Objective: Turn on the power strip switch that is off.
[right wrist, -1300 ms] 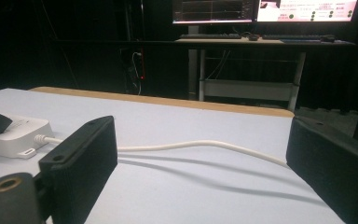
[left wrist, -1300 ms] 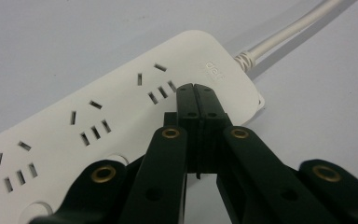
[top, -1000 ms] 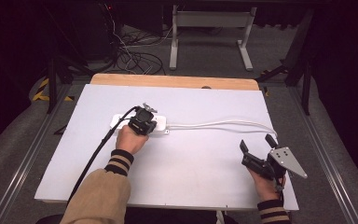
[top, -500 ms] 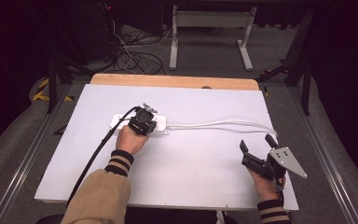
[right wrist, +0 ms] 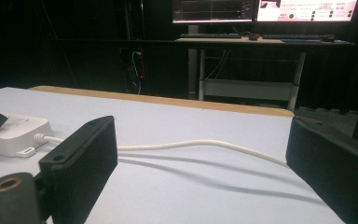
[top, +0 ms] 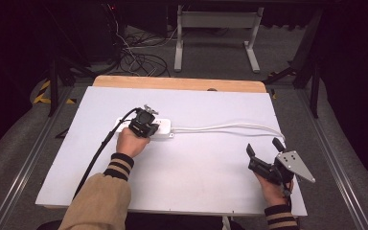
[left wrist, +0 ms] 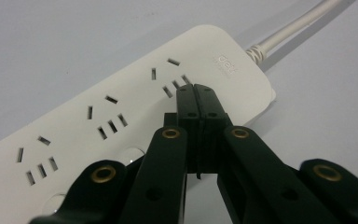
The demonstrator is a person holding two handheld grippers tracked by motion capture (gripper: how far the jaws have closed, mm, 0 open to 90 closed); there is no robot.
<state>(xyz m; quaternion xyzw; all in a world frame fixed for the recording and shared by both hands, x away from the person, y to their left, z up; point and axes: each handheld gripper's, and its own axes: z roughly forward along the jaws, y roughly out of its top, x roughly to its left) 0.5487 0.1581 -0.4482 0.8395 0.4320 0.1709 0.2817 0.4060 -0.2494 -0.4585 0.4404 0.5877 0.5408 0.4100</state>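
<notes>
While the left gripper (left wrist: 196,93) rests over the white power strip (left wrist: 121,107), we note its jaws pressed together with nothing between them, their tips at the outlet group nearest the cord end. The strip lies flat on the white table (top: 196,163), left of centre. Its white cord (top: 230,127) runs rightward. The right gripper (top: 263,153), jaws wide apart, sits well apart near the table's right edge.

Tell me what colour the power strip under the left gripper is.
White, cable included. The power strip shows best in the left gripper view.
</notes>
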